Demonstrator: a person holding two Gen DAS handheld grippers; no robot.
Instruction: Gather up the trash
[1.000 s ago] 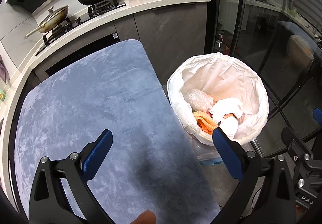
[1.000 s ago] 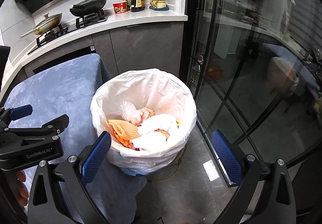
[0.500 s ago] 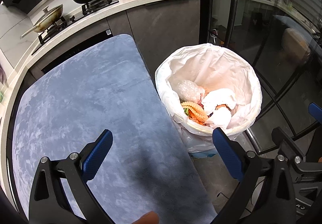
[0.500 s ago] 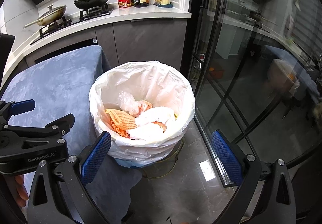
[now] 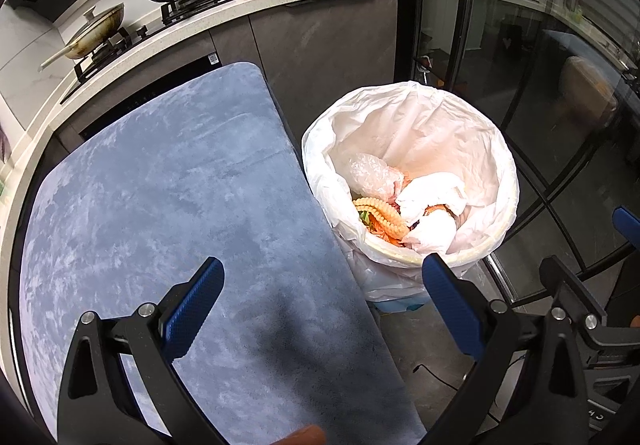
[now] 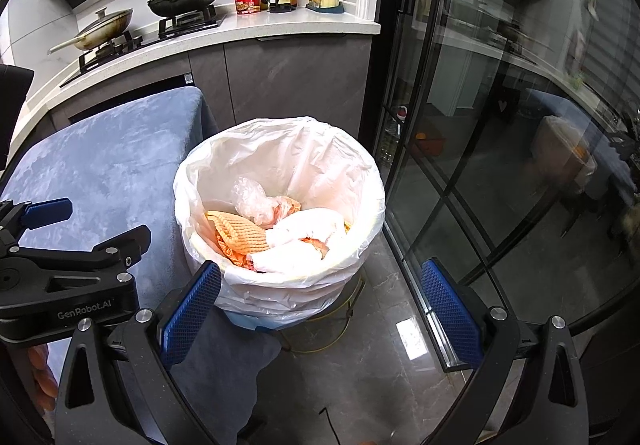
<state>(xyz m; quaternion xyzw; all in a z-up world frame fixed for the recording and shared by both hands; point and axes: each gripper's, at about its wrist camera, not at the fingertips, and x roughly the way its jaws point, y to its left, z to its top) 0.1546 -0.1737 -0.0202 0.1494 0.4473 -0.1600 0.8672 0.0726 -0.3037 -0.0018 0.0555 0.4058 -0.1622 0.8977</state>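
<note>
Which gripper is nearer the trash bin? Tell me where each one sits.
Right. The right gripper hovers open right at the trash bin, facing it. The left gripper hangs open over the blue-covered table beside it.

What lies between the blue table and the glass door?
The trash bin with its white bag, holding crumpled waste, stands between the table and the glass door; the right wrist view shows it.

Our left wrist view looks steeply down over the blue-covered table (image 5: 168,205), the lined trash bin (image 5: 408,181) to its right. Our right wrist view sits nearer, centred on that bin (image 6: 280,173). Both views share bin, table and kitchen counter (image 6: 280,25).
</note>
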